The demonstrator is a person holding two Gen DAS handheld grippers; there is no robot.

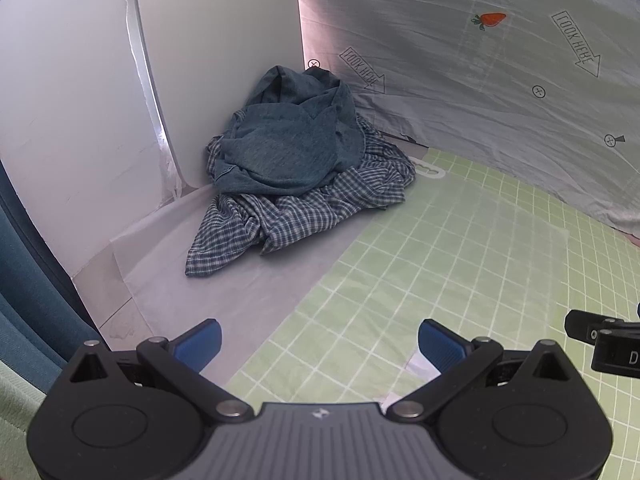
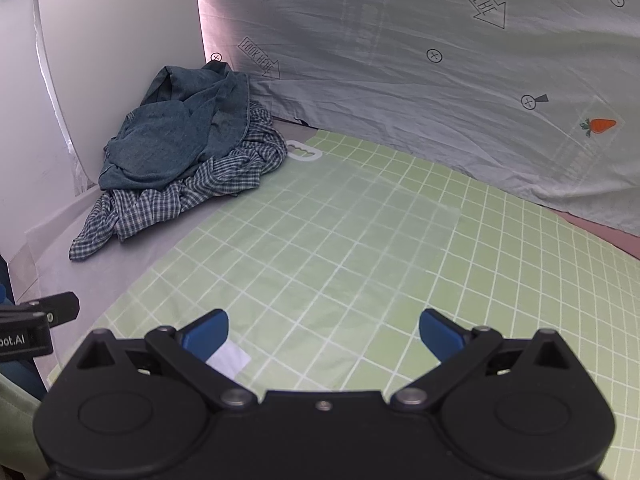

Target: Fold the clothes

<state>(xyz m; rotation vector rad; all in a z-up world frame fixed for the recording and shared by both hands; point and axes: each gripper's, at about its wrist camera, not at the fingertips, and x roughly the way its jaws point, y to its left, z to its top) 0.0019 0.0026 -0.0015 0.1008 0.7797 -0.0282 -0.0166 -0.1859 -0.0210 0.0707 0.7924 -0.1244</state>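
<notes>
soft even light, sharp focus, fisheye bending at edges.

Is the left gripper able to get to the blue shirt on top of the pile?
Probably yes. The left gripper is open and empty, the sheet between it and the pile is bare, and the blue shirt lies on top of the checked shirt, uncovered.

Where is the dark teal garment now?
In both views the dark teal garment lies far left, on top of the checked shirt, in the corner against the white wall.
</notes>
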